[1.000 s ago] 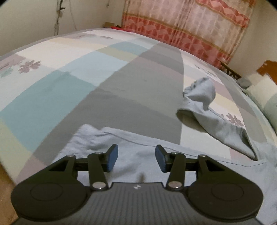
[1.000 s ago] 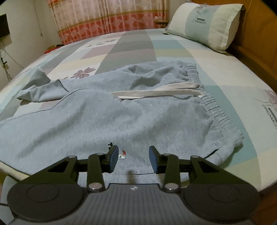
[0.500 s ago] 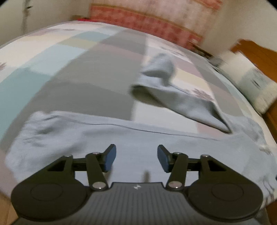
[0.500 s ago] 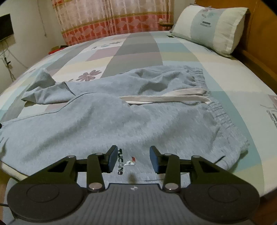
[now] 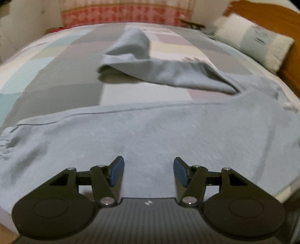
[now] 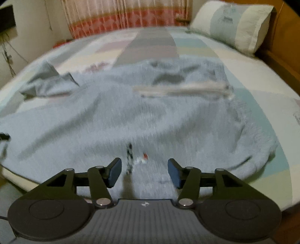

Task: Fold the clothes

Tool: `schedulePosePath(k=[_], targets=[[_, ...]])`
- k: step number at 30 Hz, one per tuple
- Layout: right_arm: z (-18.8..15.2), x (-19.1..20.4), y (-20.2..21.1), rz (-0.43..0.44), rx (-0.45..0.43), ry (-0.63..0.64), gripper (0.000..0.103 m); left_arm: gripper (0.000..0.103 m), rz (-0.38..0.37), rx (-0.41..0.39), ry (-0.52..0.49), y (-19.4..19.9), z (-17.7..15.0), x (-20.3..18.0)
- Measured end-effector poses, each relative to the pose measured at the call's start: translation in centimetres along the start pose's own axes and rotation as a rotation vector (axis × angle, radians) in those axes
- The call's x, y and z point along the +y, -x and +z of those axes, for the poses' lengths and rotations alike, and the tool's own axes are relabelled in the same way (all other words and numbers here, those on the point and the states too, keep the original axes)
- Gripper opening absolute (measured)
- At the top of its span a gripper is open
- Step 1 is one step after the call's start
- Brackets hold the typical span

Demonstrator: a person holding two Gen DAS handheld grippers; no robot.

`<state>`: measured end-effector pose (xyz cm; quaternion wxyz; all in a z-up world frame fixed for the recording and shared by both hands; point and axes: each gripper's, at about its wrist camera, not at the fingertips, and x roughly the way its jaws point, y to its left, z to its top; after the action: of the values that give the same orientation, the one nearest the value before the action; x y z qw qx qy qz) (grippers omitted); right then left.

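Light grey-blue sweatpants point(image 5: 150, 131) lie spread across the bed. One leg stretches along the near edge in the left wrist view, and the other leg point(image 5: 142, 62) lies crumpled farther back. My left gripper point(image 5: 148, 173) hovers over the near leg, its jaws opening, nothing between them. In the right wrist view the same sweatpants point(image 6: 150, 116) show a white drawstring point(image 6: 183, 89) and a small printed logo point(image 6: 136, 157). My right gripper point(image 6: 144, 172) hangs above the logo, jaws opening, with only cloth below them.
The bed carries a patchwork sheet point(image 5: 56, 75) of grey, blue and cream blocks. A striped pillow point(image 6: 230, 22) leans on the wooden headboard point(image 6: 281, 37) at the right. Red-patterned curtains point(image 6: 121, 16) hang behind. The other gripper's edge point(image 6: 3, 136) shows at far left.
The left gripper has swept sideways along the near leg and rolled, so the crumpled leg now sits centre. Both grippers' jaws have widened. The right view has hardly shifted and is now blurred.
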<state>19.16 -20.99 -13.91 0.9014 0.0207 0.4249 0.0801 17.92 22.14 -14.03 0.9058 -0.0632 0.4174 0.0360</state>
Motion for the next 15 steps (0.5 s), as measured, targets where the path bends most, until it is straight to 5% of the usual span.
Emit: schedulePosePath(k=[9, 12, 15], targets=[[-0.9, 0.7, -1.2, -0.03, 0.053, 0.035, 0.073, 0.064, -0.26, -0.064, -0.163, -0.5, 3.4, -8.5], [-1.0, 0.9, -1.1, -0.052, 0.075, 0.06, 0.075, 0.064, -0.267, -0.051, -0.223, -3.1, 3.9, -11.9], [-1.7, 0.2, -0.4, -0.047, 0.099, 0.038, 0.078, 0.064, -0.176, -0.032, -0.236, -5.9, 4.0, -12.9]])
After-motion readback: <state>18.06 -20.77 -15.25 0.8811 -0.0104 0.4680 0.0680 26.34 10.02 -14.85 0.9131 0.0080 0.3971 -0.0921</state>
